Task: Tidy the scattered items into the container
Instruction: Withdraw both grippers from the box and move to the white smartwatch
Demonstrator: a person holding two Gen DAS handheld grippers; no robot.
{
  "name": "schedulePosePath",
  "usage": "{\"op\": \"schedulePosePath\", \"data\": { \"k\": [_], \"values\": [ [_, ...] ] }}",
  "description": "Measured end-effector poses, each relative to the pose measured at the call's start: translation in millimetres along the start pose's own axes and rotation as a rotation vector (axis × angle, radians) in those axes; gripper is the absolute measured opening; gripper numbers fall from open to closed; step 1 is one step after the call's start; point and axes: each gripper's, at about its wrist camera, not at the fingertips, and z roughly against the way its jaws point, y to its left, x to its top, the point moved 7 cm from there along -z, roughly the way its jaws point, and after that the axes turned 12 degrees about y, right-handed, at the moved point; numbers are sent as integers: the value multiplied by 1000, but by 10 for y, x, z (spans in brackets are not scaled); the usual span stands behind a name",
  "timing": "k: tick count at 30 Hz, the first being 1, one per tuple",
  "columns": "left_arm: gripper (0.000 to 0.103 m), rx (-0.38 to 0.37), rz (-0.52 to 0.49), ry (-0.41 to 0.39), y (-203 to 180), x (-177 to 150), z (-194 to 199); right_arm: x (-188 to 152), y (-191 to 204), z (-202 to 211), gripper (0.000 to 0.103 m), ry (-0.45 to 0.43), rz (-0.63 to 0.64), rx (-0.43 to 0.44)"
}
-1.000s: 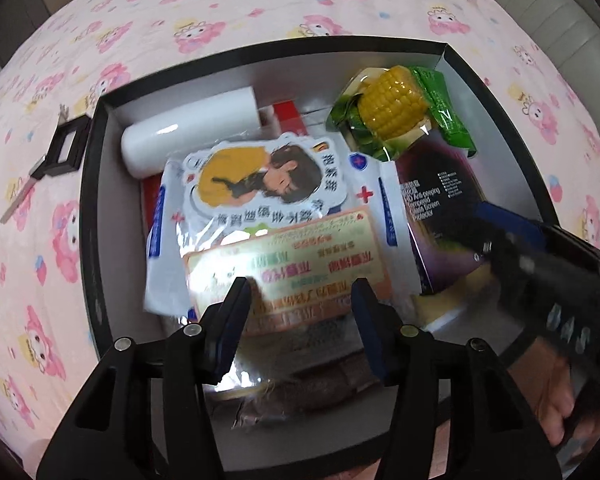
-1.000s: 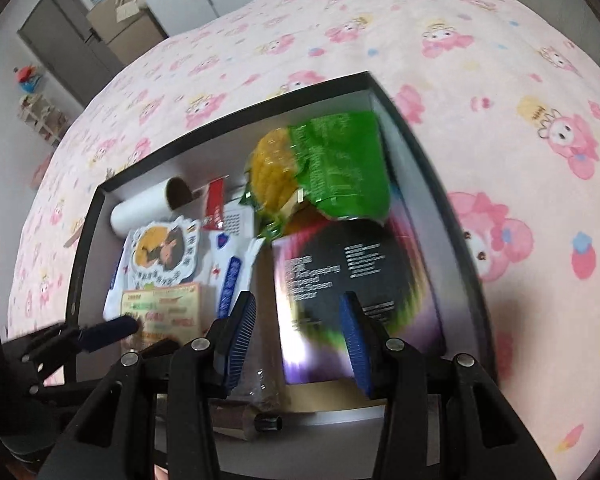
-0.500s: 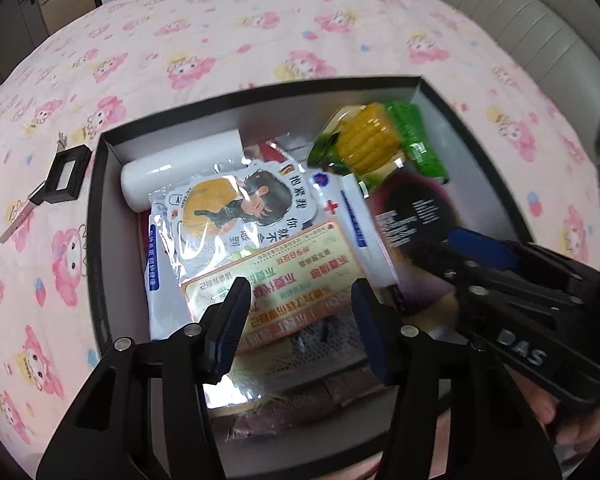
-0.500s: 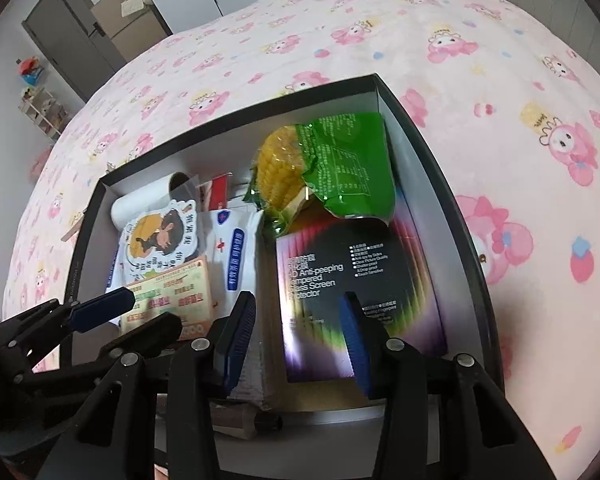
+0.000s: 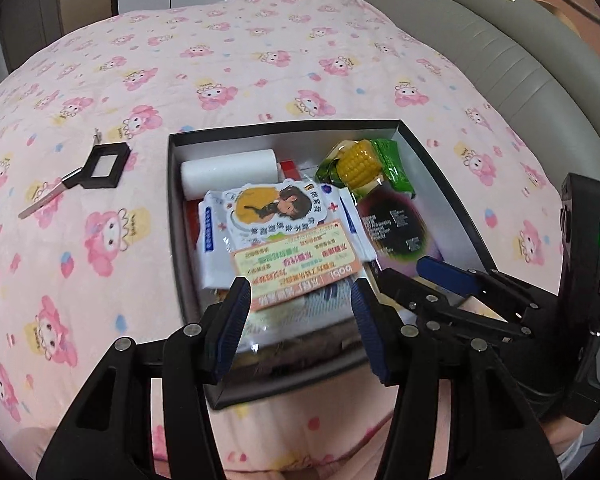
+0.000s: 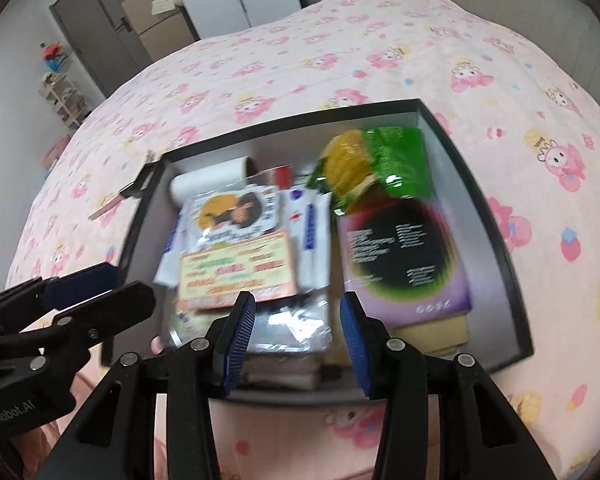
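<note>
Pink cartoon-print blanket (image 5: 228, 80) covers the bed, w/ a grey padded headboard (image 5: 512, 64) at the right edge and cabinets behind. Black box (image 5: 440, 184) w/ white inside sits on it, close to the person, and it's already pretty full: white roll (image 5: 228, 170) at the far left, corn pack (image 5: 360, 160) in green wrap far right, purple/black screen-protector box (image 5: 400, 232) below that, cartoon-face pouch (image 5: 268, 208) in the middle w/ an orange-bordered card (image 5: 296, 268) on top, plus foil and other packs underneath that are too blurred to name.

One thing lies outside: a black square-framed tool w/ metal handle (image 5: 84, 172), on the blanket just left of the box, apart from its wall.

Left gripper (image 5: 298, 324) hovers over the box's near edge, fingers spread, nothing between them. Right gripper (image 6: 296, 340) likewise, fingers apart and empty above the near end of the box.

Judgement: mostly done; nearly all visible items are in the container. If the framed tool counts as one of the scattered items, it's what remains. Can't see the blanket behind the cameras, so more could lie out of view
</note>
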Motion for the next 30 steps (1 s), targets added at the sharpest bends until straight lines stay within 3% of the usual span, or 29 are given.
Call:
{"op": "schedulePosePath", "data": {
  "k": [19,30],
  "values": [
    [54,10,130,-91,849,-611,576,-274,1119,146,40,-36,107,29],
    [53,13,258,-126,1607,-635,654,-117,1794,-122,40,6,200,58]
  ]
}}
